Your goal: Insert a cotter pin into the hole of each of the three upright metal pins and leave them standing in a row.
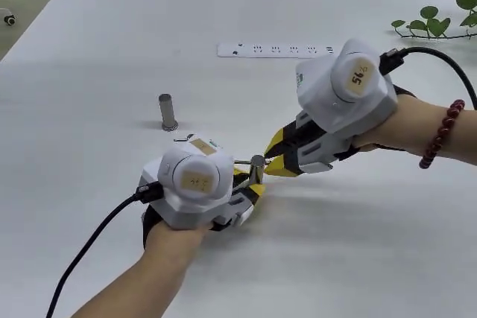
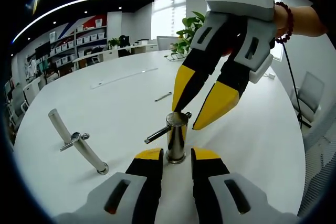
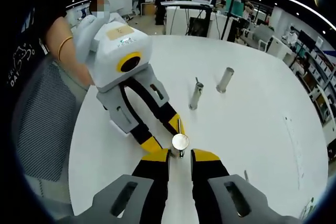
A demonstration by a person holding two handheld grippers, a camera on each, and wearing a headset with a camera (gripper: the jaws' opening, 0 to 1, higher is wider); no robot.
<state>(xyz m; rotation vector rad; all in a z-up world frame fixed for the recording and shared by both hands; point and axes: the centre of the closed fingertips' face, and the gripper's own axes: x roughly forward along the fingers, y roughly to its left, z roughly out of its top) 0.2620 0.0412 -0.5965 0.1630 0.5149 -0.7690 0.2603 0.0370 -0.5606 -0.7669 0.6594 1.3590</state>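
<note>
The left tongs (image 1: 252, 182) are clamping the foot of a metal pin (image 2: 176, 137) standing on the tabletop (image 1: 358, 243); the right tongs (image 2: 186, 119) are sitting slightly parted about the head of a cotter pin (image 2: 156, 135) lying partway through it; a second metal pin (image 2: 89, 156) is already carrying a fitted cotter pin (image 2: 73, 141); a third metal pin (image 1: 167, 112) is standing bare, a spare cotter pin (image 2: 163, 96) lying nearby; roughly half seems left.

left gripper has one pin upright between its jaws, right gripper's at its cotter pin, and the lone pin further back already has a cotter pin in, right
No: the lone pin is bare, as the head view shows. Otherwise yes: the left gripper has a pin upright between its jaws and the right gripper is at its cotter pin.
</note>
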